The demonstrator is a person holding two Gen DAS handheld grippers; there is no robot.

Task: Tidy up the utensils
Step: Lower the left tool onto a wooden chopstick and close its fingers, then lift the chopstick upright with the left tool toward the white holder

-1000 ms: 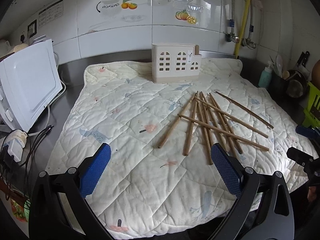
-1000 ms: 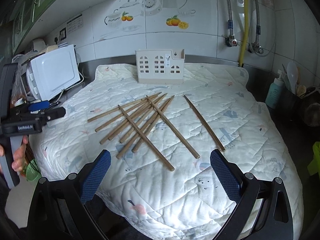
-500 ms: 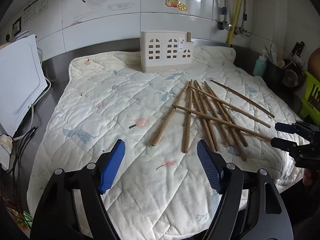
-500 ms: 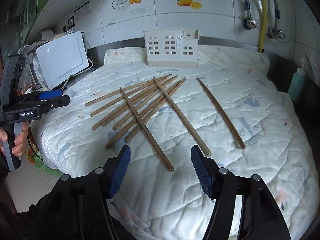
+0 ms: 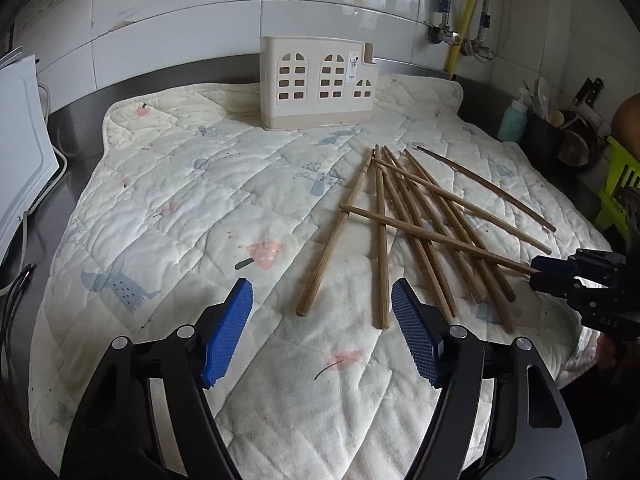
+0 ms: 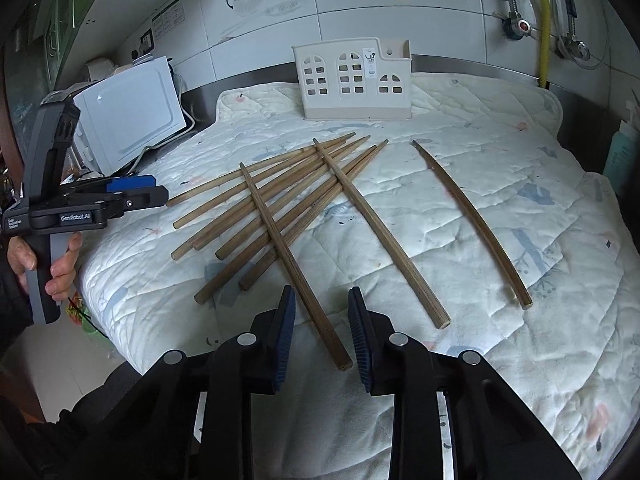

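Observation:
Several wooden chopsticks (image 5: pixel 416 220) lie crossed in a loose pile on a quilted white mat (image 5: pixel 180 208); they also show in the right wrist view (image 6: pixel 280 208). A beige utensil holder with window cut-outs (image 5: pixel 318 82) stands upright at the mat's far edge, also in the right wrist view (image 6: pixel 354 78). My left gripper (image 5: pixel 322 332) is open and empty, just short of the near ends of the left chopsticks. My right gripper (image 6: pixel 322 328) is partly closed, its pads on either side of the near end of one long chopstick (image 6: pixel 296 268), not gripping it.
A white appliance (image 6: pixel 128 114) with cables stands left of the mat. A teal bottle (image 5: pixel 512 118), dark pots and a green rack (image 5: pixel 620 184) stand on the right. Pipes and a yellow hose (image 6: pixel 542 20) run down the tiled wall.
Both grippers have moved forward towards the chopsticks and narrowed. The right gripper's pads now straddle the end of one chopstick.

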